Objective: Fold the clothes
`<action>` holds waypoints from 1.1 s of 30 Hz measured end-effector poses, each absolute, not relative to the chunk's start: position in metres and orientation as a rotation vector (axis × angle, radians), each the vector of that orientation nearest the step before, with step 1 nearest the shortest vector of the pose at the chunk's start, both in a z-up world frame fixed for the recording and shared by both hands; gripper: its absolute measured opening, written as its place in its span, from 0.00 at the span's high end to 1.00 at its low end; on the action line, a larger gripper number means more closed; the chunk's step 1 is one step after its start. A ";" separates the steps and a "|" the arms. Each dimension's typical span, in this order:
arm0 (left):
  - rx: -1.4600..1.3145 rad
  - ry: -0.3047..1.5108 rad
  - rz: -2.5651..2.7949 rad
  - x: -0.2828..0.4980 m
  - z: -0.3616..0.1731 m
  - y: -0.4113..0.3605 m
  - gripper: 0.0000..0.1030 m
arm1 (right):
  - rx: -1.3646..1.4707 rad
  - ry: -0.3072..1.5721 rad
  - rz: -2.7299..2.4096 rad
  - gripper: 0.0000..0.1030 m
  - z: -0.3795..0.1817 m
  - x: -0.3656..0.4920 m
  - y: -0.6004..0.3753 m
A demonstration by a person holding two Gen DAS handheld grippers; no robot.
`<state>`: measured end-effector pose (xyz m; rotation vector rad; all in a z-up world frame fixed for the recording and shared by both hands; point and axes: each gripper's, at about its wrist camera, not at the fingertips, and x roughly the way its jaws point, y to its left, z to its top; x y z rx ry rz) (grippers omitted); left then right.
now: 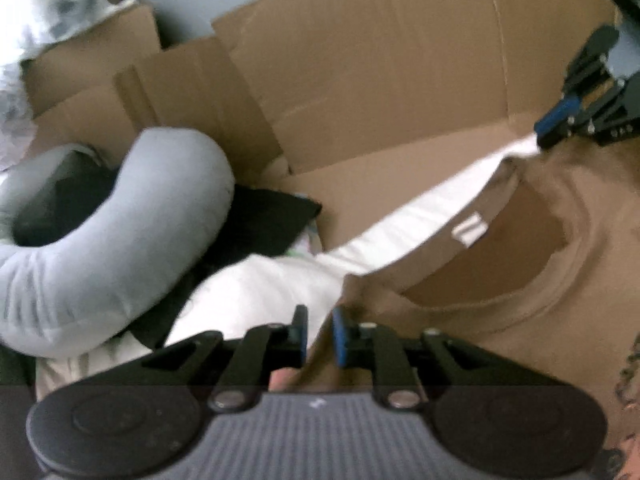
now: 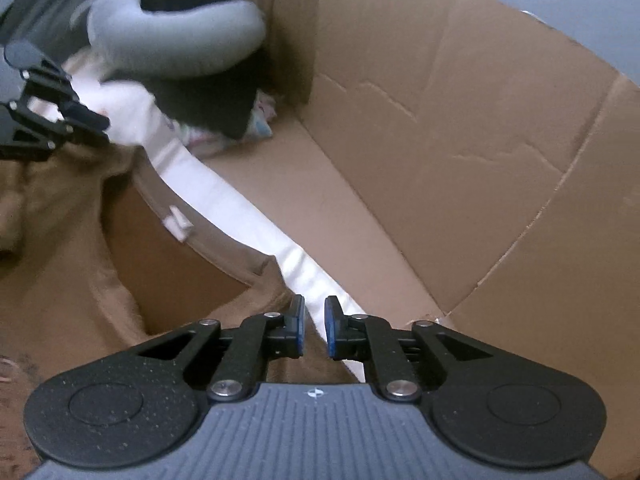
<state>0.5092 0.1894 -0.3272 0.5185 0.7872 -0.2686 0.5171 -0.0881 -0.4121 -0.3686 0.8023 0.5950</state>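
**Both grippers pinch the tan shirt at its shoulders**

A tan shirt (image 1: 500,312) lies with its neck opening spread wide, collar tag (image 1: 469,229) showing on the inside of the back neckband. It rests on a white cloth (image 1: 256,292) inside a big cardboard box (image 1: 380,60).

The left gripper (image 1: 320,336) has its fingers nearly together, with a fold of the shirt's shoulder caught in the narrow gap between the blue pads. The right gripper (image 2: 314,328) does the same at the other shoulder: its fingers stand close, tan fabric bunched between them. In the left wrist view the right gripper appears at the upper right, gripping the shirt's edge beside the white cloth. In the right wrist view the left gripper shows at the left edge, above the shirt.

Behind the shirt, a grey neck pillow (image 1: 120,240) sits on a black cloth (image 1: 260,220), with a patterned fabric (image 2: 260,120) tucked under it in the box's corner. The box floor (image 2: 340,220) beside the white cloth is bare cardboard. Both views are somewhat blurred.
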 end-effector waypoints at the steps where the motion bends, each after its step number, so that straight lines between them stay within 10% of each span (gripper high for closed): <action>1: 0.500 0.782 -0.281 0.507 -0.324 0.187 0.85 | -0.360 0.803 0.603 0.90 -0.411 0.517 -0.089; 19: 0.329 0.807 -0.579 0.487 -0.341 0.111 0.70 | -0.325 0.849 0.691 0.90 -0.429 0.503 -0.077; 31: 0.272 0.911 -0.591 0.493 -0.367 0.098 0.72 | -0.313 0.863 0.685 0.90 -0.435 0.504 -0.075; 33: 0.256 0.913 -0.583 0.492 -0.366 0.100 0.85 | -0.303 0.866 0.679 0.90 -0.435 0.504 -0.076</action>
